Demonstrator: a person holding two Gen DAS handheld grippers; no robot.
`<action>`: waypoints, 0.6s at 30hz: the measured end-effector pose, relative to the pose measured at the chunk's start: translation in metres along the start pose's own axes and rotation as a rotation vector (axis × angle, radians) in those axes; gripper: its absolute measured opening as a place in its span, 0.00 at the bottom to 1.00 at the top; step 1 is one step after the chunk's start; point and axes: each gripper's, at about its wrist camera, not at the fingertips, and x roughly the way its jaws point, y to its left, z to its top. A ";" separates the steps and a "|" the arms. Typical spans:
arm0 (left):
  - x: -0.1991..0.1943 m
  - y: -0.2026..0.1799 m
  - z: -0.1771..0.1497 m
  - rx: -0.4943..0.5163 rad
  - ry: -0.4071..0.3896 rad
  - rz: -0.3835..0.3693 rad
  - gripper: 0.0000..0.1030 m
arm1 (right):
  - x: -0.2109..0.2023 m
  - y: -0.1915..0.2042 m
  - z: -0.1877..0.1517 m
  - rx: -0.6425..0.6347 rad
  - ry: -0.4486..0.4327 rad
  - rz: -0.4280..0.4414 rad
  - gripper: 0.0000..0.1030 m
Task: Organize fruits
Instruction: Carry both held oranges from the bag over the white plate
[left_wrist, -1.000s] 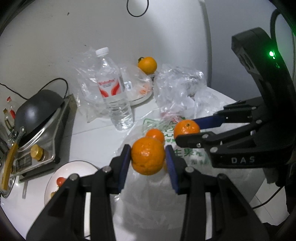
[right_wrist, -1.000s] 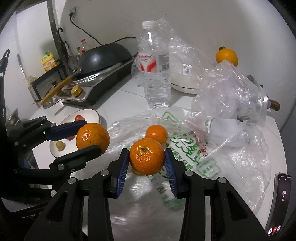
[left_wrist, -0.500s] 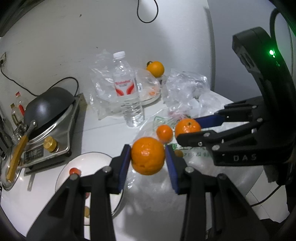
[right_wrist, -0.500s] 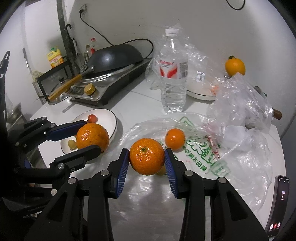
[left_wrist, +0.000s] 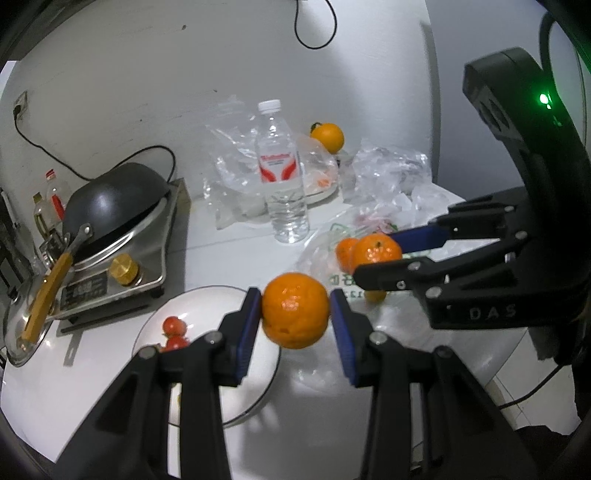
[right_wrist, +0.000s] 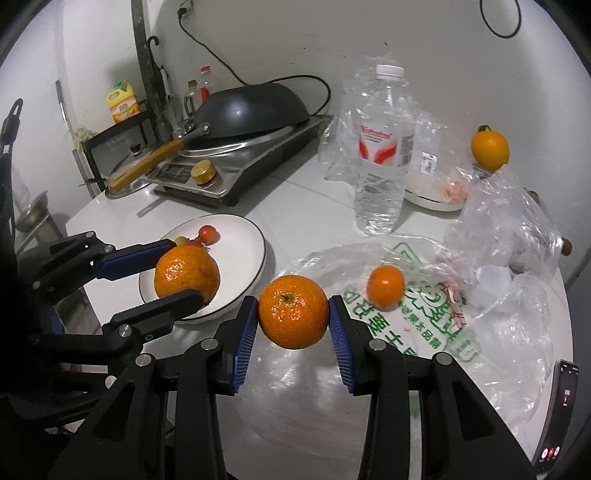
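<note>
My left gripper is shut on an orange, held in the air over the right rim of a white plate. That plate holds small red tomatoes. My right gripper is shut on a second orange, just right of the plate and above the plastic bag. In the right wrist view the left gripper carries its orange over the plate's near side. A smaller orange lies on the bag. Another orange sits far back by the wall.
A water bottle stands mid-table. A black wok sits on a cooker at the left. Crumpled clear plastic and a covered white dish lie at the back right. A phone lies near the right edge.
Both grippers, each still holding its orange, have moved left from above the bag toward the plate. The plate now shows far more fully in both views.
</note>
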 end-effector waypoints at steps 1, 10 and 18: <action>-0.001 0.002 -0.001 -0.002 0.001 0.002 0.38 | 0.001 0.002 0.001 -0.002 0.002 0.002 0.40; -0.003 0.023 -0.011 -0.020 0.006 0.015 0.38 | 0.016 0.023 0.009 -0.029 0.021 0.015 0.40; 0.004 0.044 -0.017 -0.030 0.017 0.029 0.38 | 0.031 0.033 0.017 -0.042 0.034 0.027 0.40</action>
